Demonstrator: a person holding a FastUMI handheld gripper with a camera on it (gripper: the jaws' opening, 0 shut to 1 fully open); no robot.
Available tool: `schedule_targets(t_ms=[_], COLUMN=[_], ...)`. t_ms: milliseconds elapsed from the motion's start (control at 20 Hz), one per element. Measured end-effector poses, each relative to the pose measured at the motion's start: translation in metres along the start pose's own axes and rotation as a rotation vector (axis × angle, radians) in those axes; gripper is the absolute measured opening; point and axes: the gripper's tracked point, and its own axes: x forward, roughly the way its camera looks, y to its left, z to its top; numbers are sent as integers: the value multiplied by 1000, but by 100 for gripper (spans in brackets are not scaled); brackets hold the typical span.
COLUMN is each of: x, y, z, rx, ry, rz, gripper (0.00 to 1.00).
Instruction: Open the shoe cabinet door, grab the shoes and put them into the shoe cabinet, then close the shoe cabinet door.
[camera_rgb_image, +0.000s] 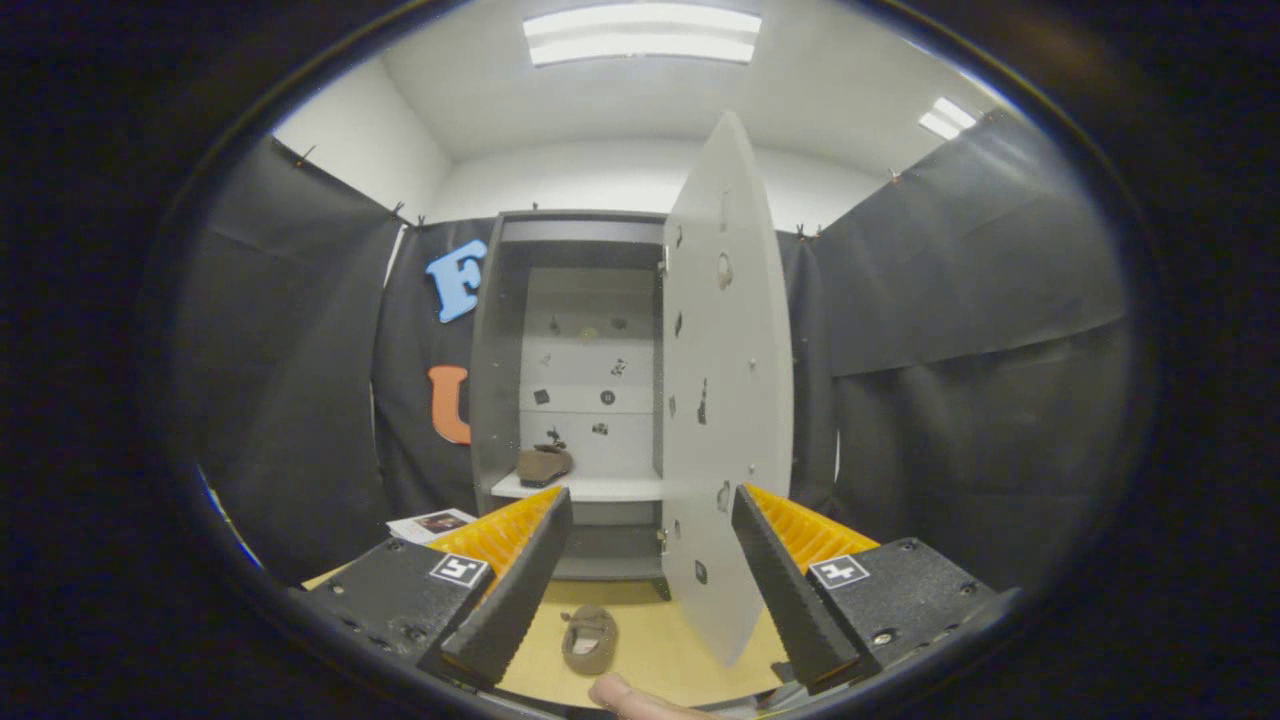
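Gripper (650, 570) open, empty; cabinet door (728, 400) ajar ahead, shoe (590, 640) on floor.

You are facing black cloth walls (960, 330) hung below white upper walls (370, 150). Overhead, a white ceiling (640, 100) carries a long light panel (640, 35) and a smaller one (945, 118) toward the right corner. A pale wooden floor (660, 650) lies below.

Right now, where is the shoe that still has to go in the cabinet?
In the gripper view, the shoe lies on the floor between the open gripper fingers, in front of the cabinet and beside its open door.
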Motion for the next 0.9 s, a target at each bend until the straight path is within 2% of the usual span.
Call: schedule_targets(t_ms=[350,500,900], x=[50,72,130], y=[77,95,125], z=[-98,-145,-282], rx=[-24,-26,-25], ry=[144,207,481], rz=[136,132,149], gripper=[100,100,100])
